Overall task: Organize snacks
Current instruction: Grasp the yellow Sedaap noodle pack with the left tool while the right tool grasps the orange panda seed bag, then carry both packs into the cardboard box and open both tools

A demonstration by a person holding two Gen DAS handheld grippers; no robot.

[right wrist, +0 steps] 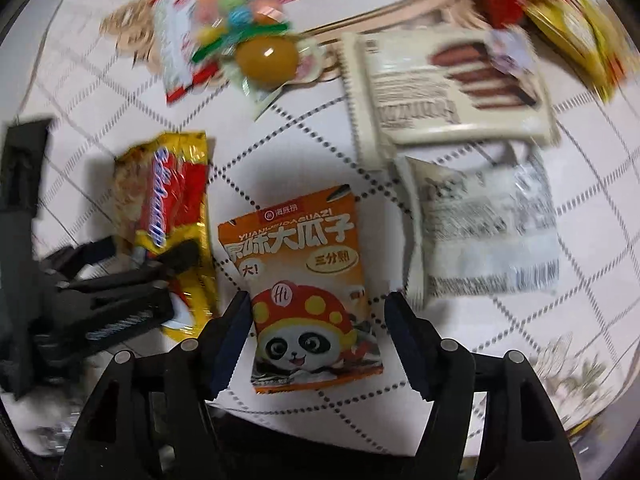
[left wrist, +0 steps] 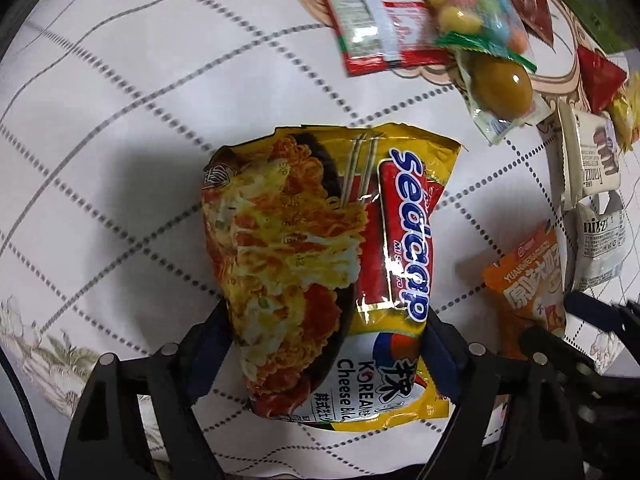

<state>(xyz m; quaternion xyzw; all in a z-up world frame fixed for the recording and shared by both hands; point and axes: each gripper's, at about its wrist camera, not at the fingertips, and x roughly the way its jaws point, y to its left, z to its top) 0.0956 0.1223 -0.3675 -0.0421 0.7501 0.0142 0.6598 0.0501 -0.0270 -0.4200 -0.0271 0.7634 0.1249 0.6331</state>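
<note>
A yellow Sedaap instant noodle packet [left wrist: 320, 248] lies on the white checked tablecloth, and my left gripper [left wrist: 324, 328] is shut on its near half, one finger on each side. The packet [right wrist: 172, 208] and the left gripper [right wrist: 148, 264] also show at the left of the right wrist view. An orange sunflower seed packet with a panda [right wrist: 304, 292] lies flat on the cloth. My right gripper [right wrist: 318, 320] is open and straddles it, fingers beside its lower edges. The seed packet [left wrist: 524, 284] shows at the right of the left wrist view.
Behind lie a red and white wrapper [right wrist: 180, 40], a bag of coloured candies [right wrist: 236, 8], a wrapped brown egg [right wrist: 266, 60], a cream cake packet [right wrist: 448, 88], a white printed packet [right wrist: 484, 240] and red and yellow packets [right wrist: 560, 20]. The tablecloth [left wrist: 120, 120] stretches to the left.
</note>
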